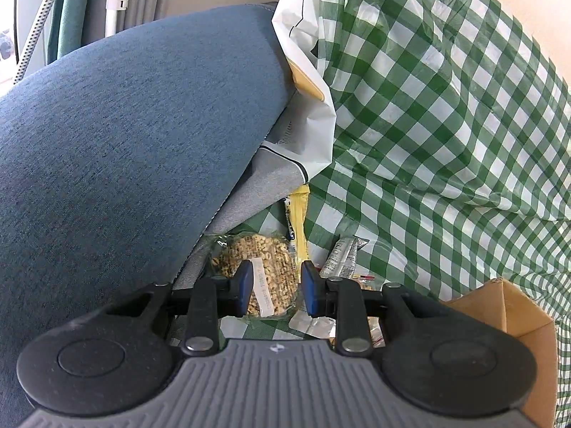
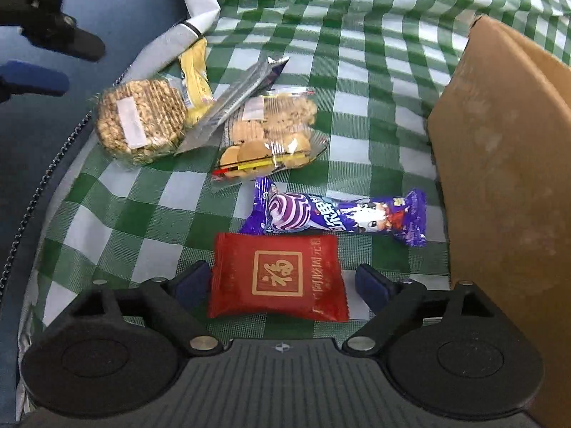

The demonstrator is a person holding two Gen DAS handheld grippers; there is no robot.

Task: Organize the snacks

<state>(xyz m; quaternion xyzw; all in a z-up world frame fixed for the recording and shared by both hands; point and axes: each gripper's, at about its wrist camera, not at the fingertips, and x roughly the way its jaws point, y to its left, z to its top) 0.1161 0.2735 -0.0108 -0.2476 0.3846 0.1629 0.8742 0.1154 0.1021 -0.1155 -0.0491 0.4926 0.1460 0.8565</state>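
Snacks lie on a green checked cloth (image 2: 357, 71). My right gripper (image 2: 282, 285) is open, its blue pads either side of a red square packet (image 2: 276, 281) without squeezing it. Beyond lie a purple wrapper (image 2: 339, 215), a clear biscuit bag (image 2: 271, 132), a silver bar (image 2: 232, 103), a yellow packet (image 2: 194, 71) and a round peanut cake (image 2: 141, 121). My left gripper (image 1: 276, 287) is open above the round peanut cake (image 1: 260, 271); it also shows at the top left of the right wrist view (image 2: 39, 75).
A cardboard box (image 2: 499, 164) stands at the right, also in the left wrist view (image 1: 514, 314). A blue cushion (image 1: 125, 135) fills the left. A white paper bag (image 1: 307, 71) leans behind it. The silver bar (image 1: 342, 260) and the yellow packet (image 1: 298, 217) lie by the cake.
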